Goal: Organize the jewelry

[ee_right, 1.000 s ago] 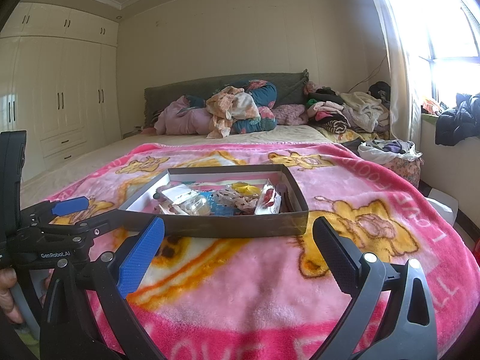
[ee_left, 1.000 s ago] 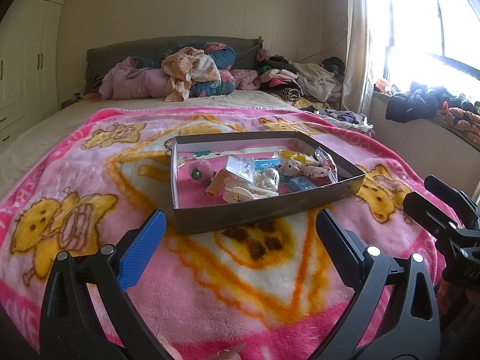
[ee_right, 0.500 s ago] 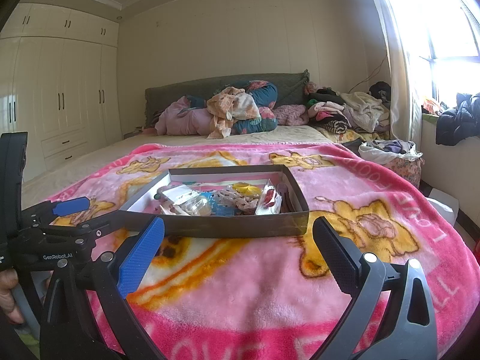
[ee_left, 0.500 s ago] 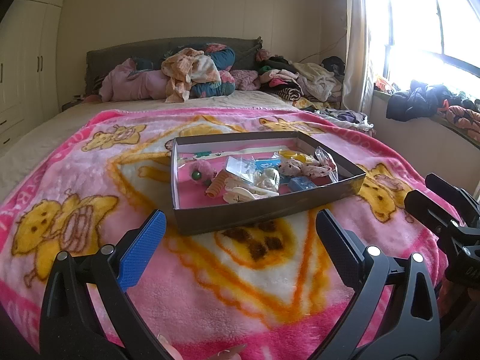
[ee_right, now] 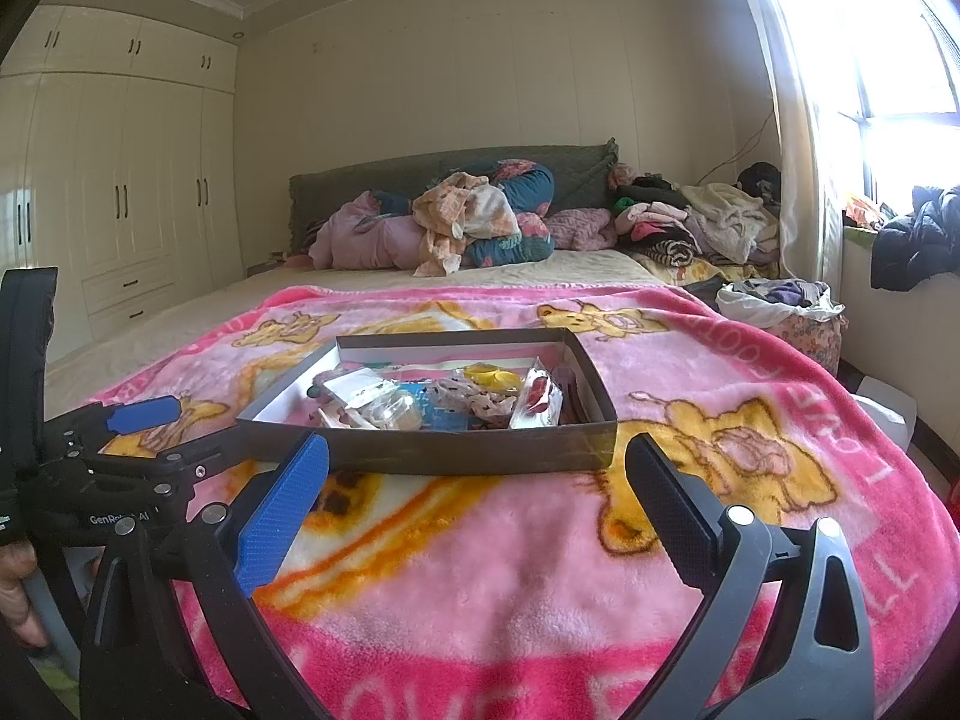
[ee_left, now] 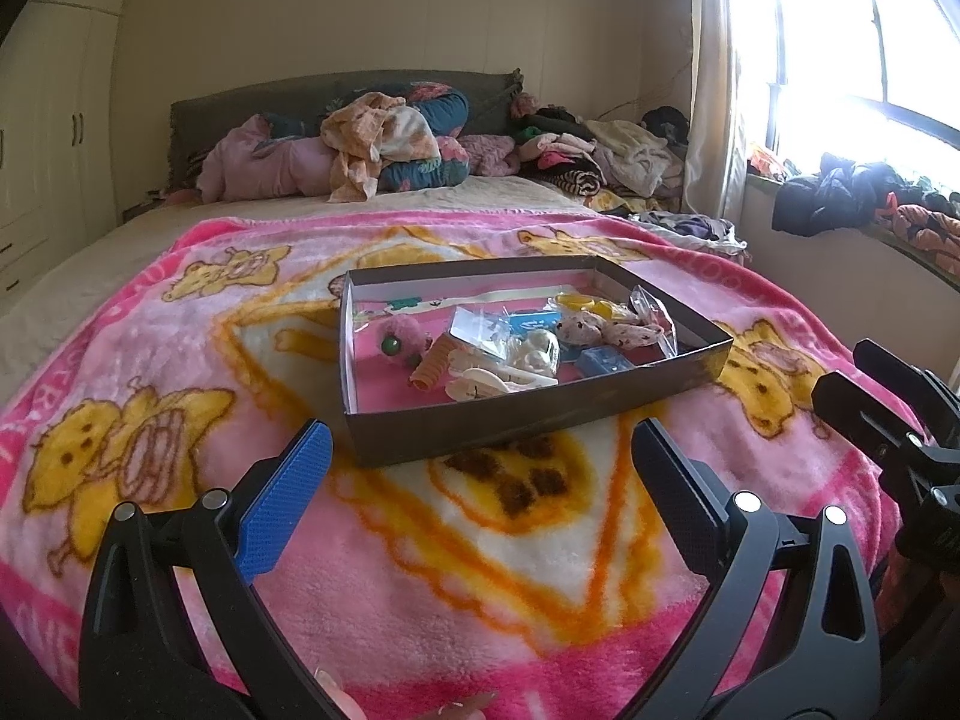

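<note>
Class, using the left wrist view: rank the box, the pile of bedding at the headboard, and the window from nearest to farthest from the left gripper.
From the left gripper:
1. Box: just ahead on the pink blanket.
2. Pile of bedding: far end of the bed.
3. Window: upper right; not clearly farther than the bedding, too close to call.

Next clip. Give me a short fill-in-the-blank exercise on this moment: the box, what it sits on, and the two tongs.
1. The box of jewelry sits on a ____ blanket with yellow cartoon animals.
2. The left tongs and right tongs are both ____, holding nothing.
3. The box has no ____ on it, so its contents show.
4. Inside the box, the orange spiral tie lies ____ the rim nearest the left tongs than the yellow piece does.

Missing words: pink; open; lid; nearer
</note>
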`<state>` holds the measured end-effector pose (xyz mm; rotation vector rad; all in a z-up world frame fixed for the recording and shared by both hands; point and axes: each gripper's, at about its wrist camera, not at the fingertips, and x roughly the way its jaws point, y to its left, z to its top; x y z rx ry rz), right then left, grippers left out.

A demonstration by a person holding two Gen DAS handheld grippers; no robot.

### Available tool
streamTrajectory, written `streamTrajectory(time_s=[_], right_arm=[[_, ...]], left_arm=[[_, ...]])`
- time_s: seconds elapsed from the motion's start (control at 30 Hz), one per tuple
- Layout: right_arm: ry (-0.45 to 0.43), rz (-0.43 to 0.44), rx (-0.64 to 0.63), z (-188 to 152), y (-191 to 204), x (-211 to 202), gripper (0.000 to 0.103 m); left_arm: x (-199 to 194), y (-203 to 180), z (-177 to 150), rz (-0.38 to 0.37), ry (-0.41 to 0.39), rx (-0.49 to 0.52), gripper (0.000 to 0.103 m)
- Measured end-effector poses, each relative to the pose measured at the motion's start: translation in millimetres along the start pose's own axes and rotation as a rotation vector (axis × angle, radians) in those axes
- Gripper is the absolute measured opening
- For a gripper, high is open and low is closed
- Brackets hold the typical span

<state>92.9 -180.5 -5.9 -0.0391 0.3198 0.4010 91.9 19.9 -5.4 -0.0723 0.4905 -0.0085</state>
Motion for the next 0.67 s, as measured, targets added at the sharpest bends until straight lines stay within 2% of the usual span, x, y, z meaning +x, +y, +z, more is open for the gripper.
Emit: streamTrajectory(time_s=[0.37,0.5,0.6,0.67], right_arm=[[-0.004,-0.002,0.001,1,-1,-1,0.097],[0.001,-0.005,0.061,6,-15,-1,0.097],[0.028,-0.095,0.099,18,-47,12,0.097],[0.075,-0.168,0.133,27,-77,25,0.097]], left_arm=[[-5,6,-4,-0.025,0.0,0.002,0.092],[2,23,-2,-0.023,0.031,-0.036,0.092],[17,49,2,0.022,0.075,-0.085,0.092],[33,84,7,0.092,0.111,-0.137,0.092]])
